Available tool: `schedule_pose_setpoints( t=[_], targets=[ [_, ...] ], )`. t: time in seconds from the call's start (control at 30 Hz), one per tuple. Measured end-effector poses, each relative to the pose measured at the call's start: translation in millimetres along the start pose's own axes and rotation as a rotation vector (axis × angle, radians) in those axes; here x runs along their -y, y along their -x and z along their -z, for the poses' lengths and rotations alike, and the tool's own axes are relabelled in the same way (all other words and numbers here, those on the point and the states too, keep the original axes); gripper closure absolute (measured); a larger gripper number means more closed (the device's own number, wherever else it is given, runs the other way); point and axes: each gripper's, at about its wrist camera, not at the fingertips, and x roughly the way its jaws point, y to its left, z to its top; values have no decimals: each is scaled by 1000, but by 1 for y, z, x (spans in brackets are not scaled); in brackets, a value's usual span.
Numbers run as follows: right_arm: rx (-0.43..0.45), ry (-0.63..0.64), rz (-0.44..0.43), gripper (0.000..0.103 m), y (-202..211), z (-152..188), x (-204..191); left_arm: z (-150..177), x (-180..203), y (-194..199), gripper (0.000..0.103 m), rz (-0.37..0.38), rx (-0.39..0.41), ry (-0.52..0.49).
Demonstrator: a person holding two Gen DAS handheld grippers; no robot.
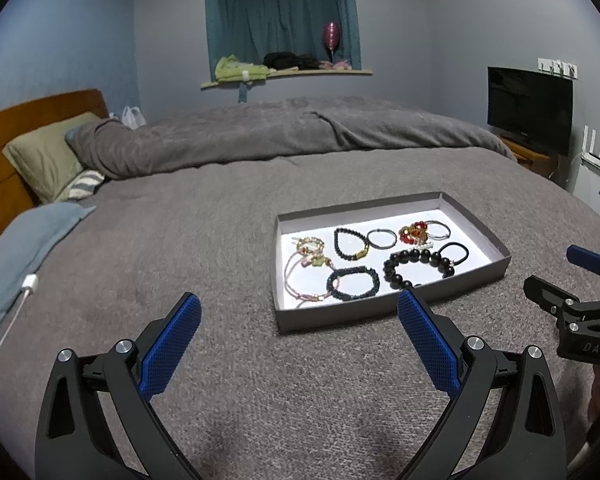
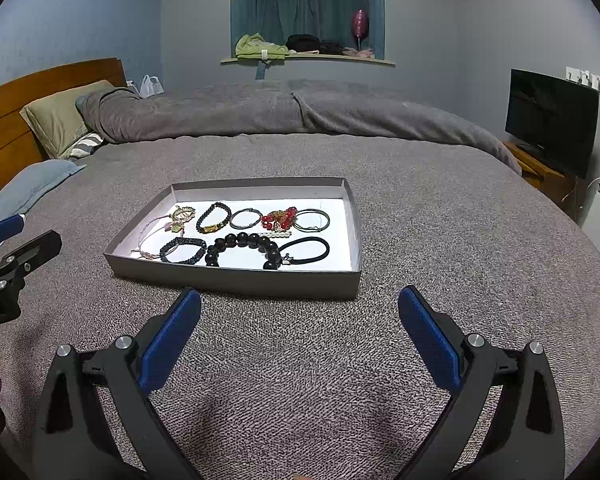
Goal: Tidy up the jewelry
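A shallow grey tray (image 1: 340, 316) (image 2: 236, 278) with a white floor lies on the grey bed. It holds several pieces: a large black bead bracelet (image 1: 416, 264) (image 2: 244, 242), a dark braided bracelet (image 1: 354, 284) (image 2: 182, 250), a red bead piece (image 1: 414, 232) (image 2: 278, 218), a black hair tie (image 1: 458, 252) (image 2: 306, 250), a pink cord necklace (image 1: 304, 268) and thin bangles. My left gripper (image 1: 300, 306) is open and empty, just in front of the tray's left part. My right gripper (image 2: 300, 300) is open and empty, just in front of the tray.
The grey bedspread (image 1: 220, 240) surrounds the tray. A rolled duvet (image 1: 280, 128) lies behind it. Pillows (image 1: 44, 156) and a wooden headboard are at the left, a white charging cable (image 1: 24, 292) near the left edge, and a TV (image 1: 530, 108) at the right.
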Motion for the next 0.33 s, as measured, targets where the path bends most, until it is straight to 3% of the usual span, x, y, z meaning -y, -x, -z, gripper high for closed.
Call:
schedule_pose_setpoints(
  t=[0.33],
  targets=[
    [-15,-4,-10,5,-5,4,-2,2,2,-11,5,7,-65,5]
  ],
)
